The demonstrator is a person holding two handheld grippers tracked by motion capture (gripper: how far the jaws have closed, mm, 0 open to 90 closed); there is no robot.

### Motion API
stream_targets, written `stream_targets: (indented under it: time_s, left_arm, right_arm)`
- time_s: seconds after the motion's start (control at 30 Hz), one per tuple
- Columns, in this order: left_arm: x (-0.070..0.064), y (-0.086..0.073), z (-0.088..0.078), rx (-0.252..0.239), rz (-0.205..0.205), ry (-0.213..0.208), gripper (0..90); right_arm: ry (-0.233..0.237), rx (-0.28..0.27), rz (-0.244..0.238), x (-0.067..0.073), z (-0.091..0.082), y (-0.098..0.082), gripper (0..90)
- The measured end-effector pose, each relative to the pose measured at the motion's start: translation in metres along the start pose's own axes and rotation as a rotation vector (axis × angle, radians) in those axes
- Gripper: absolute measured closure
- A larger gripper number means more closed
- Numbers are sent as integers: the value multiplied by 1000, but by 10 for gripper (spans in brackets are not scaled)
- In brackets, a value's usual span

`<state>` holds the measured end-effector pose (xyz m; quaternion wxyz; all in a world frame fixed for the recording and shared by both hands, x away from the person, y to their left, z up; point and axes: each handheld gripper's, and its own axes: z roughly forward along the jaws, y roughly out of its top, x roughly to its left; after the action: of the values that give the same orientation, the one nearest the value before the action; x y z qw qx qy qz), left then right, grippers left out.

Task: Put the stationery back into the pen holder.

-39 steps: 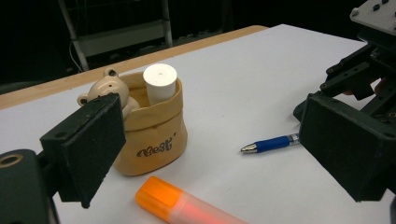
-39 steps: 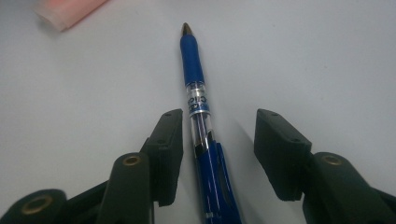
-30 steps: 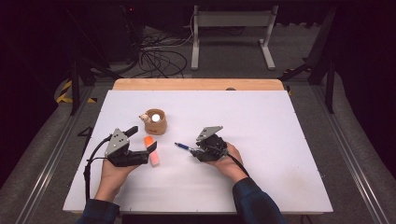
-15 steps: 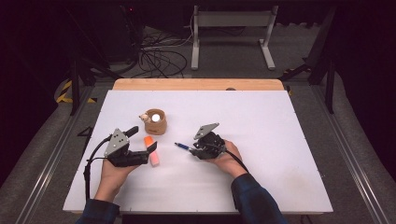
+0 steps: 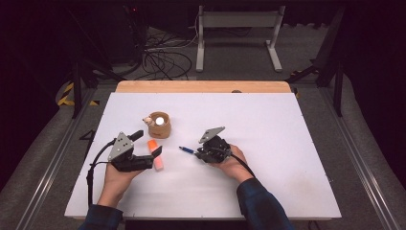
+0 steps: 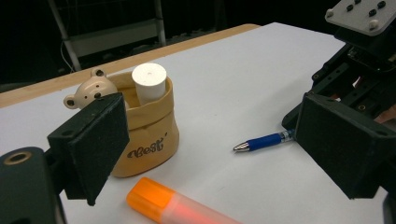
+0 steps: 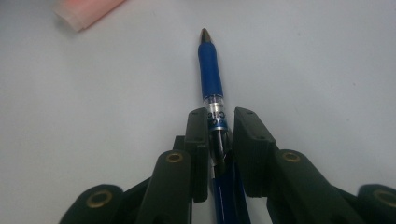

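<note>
Blue pen [image 7: 211,70] clamped between the pads of the right gripper [image 7: 219,123], barrel gripped at the clear collar, blue grip and metal tip projecting forward over the white table [image 7: 327,56]. Jaws noted as having just been closing, with the pen between them. From the high view: same pen [image 5: 186,149] seen as a short blue stub pointing left from the right gripper [image 5: 200,154], at mid-table, low over the surface; contact with the pads not readable at that range. From the left gripper view: pen tip [image 6: 263,141] low over the white surface, rear end hidden behind the near jaw.

Left gripper [image 6: 210,154] standing wide open, pads clear of everything. Orange highlighter [image 6: 175,206] lying flat on the table between those jaws, untouched; pale end of it also caught at the top edge of the right gripper view [image 7: 86,13]. In the high view, highlighter [image 5: 155,153] just ahead of the left gripper [image 5: 149,162].

Tan fabric pot [image 6: 147,133] upright beyond the highlighter, lettering legible in the left gripper view, with a white cylinder [image 6: 149,81] inside and a small bear head [image 6: 91,91] at its rim. High view shows the pot [image 5: 159,125] from above, lettering not readable.
</note>
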<state>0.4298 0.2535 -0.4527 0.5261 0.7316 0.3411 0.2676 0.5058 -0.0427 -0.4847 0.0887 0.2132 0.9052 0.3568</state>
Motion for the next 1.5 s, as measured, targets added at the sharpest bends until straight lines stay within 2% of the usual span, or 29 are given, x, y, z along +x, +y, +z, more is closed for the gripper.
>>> stream_targets:
  time_s: [0.2, 0.33, 0.6, 0.8, 0.97, 1.17, 1.3, 1.5]
  left_arm:
    - [-2, 0, 1, 4, 1, -4, 105]
    - [-2, 0, 2, 7, 5, -4, 109]
    - [-4, 0, 4, 10, 4, -10, 106]
    - [-7, 2, 6, 10, -8, -17, 93]
    - [-12, 4, 9, 10, -9, -21, 92]
    - [-20, 7, 15, 13, -3, -47, 90]
    - [-25, 9, 18, 20, -8, -62, 91]
    - [-30, 11, 20, 15, -17, -80, 118]
  right_arm:
    - [7, -10, 34, -1, 0, -1, 795]
    - [4, -9, 41, 0, 0, -1, 799]
    - [-48, -11, 12, 7, 0, -1, 802]
    - [-31, -76, 19, 15, -1, -1, 801]
    - [-13, -141, 7, 21, -6, 3, 801]
    - [-6, -208, -2, 26, -15, 8, 801]
    - [53, -244, 12, 30, -17, 8, 800]
    - [78, -294, 19, 34, -21, 11, 801]
